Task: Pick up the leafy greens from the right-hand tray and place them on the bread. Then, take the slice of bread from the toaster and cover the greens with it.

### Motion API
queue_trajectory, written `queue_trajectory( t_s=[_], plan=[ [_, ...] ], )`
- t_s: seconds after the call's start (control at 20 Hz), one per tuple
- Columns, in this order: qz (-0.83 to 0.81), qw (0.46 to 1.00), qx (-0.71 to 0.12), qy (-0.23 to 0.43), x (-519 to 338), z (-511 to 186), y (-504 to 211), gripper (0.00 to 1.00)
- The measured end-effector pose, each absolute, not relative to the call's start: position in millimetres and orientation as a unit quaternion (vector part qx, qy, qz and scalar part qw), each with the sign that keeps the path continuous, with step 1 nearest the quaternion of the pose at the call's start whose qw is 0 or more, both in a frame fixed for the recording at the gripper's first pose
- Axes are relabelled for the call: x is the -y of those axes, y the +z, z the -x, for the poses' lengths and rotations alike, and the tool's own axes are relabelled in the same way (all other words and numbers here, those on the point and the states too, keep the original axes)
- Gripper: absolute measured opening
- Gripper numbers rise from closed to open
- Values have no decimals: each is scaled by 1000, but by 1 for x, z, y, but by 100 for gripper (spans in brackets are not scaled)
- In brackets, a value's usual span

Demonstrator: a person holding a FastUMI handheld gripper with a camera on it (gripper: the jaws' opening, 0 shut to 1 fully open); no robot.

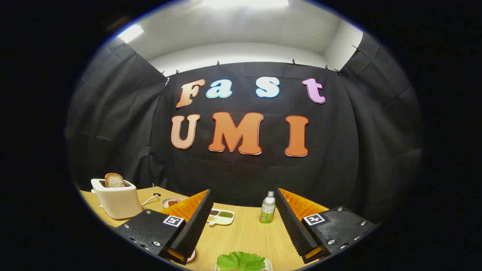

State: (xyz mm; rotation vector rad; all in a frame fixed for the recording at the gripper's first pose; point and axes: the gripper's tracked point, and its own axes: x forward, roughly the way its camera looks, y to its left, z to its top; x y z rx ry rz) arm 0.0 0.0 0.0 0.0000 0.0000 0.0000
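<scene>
Judging progress: greens step looks done. Lettuce leaf [241, 261] sits at bottom centre of frame on what's probably the bread on a white plate [268, 263], though the bread itself is hidden under the leaf, so can't confirm. Gripper [241, 222] jaws wide apart, holding nothing, leaf just below and between the fingers. Left to do: bread slice [114, 180] is standing in the white toaster [116, 201] at lower left, untouched. Green bottle [268, 207] and divided snack dish [222, 216] ahead on the wooden table [244, 237].
</scene>
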Motion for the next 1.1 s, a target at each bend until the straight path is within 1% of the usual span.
queue_trajectory(
  t_s=[0.6,1.1],
  plan=[
    [-2,1000,-9,-9,5,-1,0,99],
    [6,998,-68,1,0,-4,-31,99]
  ],
)
